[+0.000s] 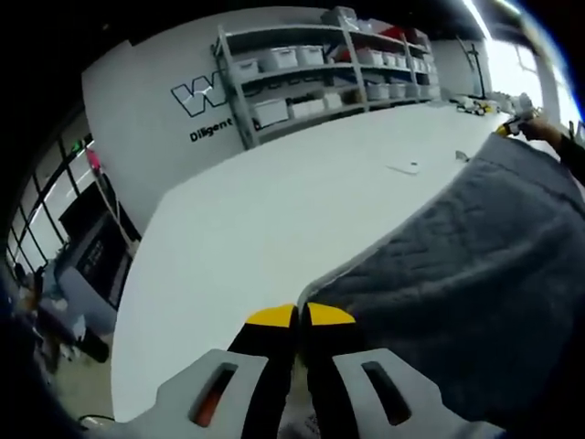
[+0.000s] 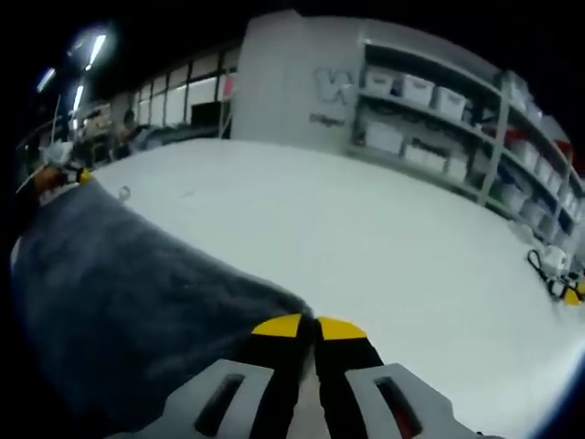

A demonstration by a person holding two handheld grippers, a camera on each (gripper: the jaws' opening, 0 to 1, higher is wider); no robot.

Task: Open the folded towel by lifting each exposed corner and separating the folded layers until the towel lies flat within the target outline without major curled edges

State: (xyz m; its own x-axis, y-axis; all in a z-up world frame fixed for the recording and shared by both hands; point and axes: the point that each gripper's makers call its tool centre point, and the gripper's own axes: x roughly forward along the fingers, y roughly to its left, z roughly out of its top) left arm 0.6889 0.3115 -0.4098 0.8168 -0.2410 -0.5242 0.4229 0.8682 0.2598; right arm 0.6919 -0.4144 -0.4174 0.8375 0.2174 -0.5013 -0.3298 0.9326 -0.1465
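1. The left gripper [image 1: 300, 315] had its yellow-tipped jaws pressed together, pinching a corner of the gray towel [image 1: 475, 265].
2. From that gripper, the towel spread away to the right and forward, lifted off the white tabletop [image 1: 265, 219].
3. The right gripper [image 2: 315, 326] likewise had its jaws closed, pinching another corner of the towel [image 2: 119, 293].
4. From this gripper, the towel stretched off to the left, over the tabletop [image 2: 366, 238].
5. Beyond both grippers, a shelf rack [image 1: 320, 73] with white bins stood against a wall past the tabletop's far edge.
6. A small flat white item [image 1: 405, 167] lay on the tabletop ahead of the left gripper, well apart from it.
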